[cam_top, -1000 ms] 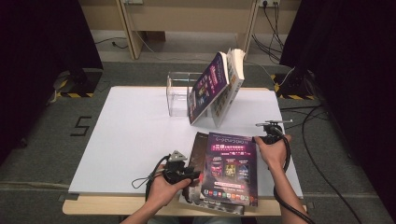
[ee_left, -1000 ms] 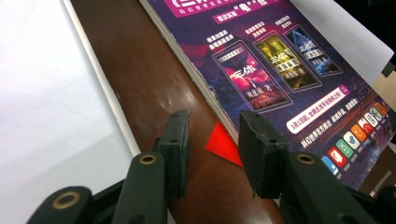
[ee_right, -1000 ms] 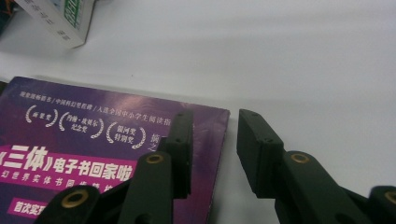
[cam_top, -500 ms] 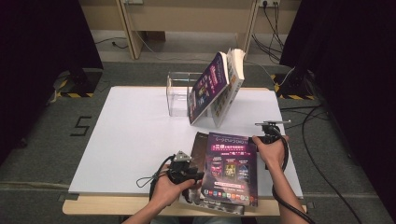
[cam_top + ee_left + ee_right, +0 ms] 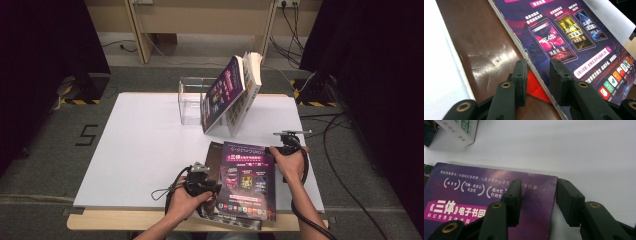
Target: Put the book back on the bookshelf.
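Glossy purple flat booklet (image 5: 246, 182) lies below the leaning paperbacks (image 5: 232, 95); left gripper (image 5: 537, 75) fingers closing astride its edge, right gripper (image 5: 537, 200) fingers opening around its corner.

Clear plastic box (image 5: 192, 100) and two leaning books (image 5: 235, 95) at the white table's (image 5: 140, 145) far edge.

The purple book (image 5: 564, 37) runs off the top and right edges beyond the left gripper's fingers (image 5: 520, 80). Under the book (image 5: 245, 182), the brown one (image 5: 214, 152) is mostly covered. Small print stays unreadable.
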The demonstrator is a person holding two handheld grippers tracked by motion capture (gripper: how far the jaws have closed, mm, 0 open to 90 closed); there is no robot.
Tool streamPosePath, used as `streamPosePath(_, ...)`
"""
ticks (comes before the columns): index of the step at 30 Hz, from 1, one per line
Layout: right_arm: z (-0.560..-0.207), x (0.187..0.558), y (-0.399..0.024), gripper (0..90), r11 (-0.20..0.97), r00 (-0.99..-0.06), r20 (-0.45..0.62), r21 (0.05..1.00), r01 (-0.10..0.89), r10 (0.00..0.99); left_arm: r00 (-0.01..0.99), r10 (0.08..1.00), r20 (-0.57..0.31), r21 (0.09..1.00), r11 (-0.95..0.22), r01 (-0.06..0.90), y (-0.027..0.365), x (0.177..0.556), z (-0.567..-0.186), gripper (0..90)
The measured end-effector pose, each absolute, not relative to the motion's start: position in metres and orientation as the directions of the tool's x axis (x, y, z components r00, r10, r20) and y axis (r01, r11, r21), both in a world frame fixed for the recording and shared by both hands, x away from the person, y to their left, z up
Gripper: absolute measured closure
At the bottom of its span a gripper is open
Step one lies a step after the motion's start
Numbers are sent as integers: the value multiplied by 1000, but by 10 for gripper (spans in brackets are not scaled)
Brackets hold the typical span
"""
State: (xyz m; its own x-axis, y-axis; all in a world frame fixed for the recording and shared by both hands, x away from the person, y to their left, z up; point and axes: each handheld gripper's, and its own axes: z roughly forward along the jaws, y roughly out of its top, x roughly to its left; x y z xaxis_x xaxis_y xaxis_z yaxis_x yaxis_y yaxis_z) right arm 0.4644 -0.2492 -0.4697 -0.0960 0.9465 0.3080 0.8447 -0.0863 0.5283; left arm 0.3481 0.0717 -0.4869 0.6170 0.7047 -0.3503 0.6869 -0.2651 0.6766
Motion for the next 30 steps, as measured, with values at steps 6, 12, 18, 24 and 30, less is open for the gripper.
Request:
streamPosePath(6,-470,464,-249,565,-88,-96,309,531,842,946,604,708,-365,664,-257,703,69,351,-487,712)
streamPosePath(12,-470,464,-249,564,-92,-92,311,531,842,946,589,722,-364,651,-255,715,66,350,-485,749)
streamPosePath(18,-470,463,-249,567,-111,-76,322,524,844,944,588,720,-368,645,-258,719,66,351,-485,752)
streamPosePath(24,-470,465,-250,571,-104,-86,325,524,846,942,587,719,-372,648,-252,719,66,350,-486,751)
streamPosePath(30,-471,467,-253,550,-94,-108,338,530,843,935,587,717,-375,648,-250,720,66,351,-486,750)
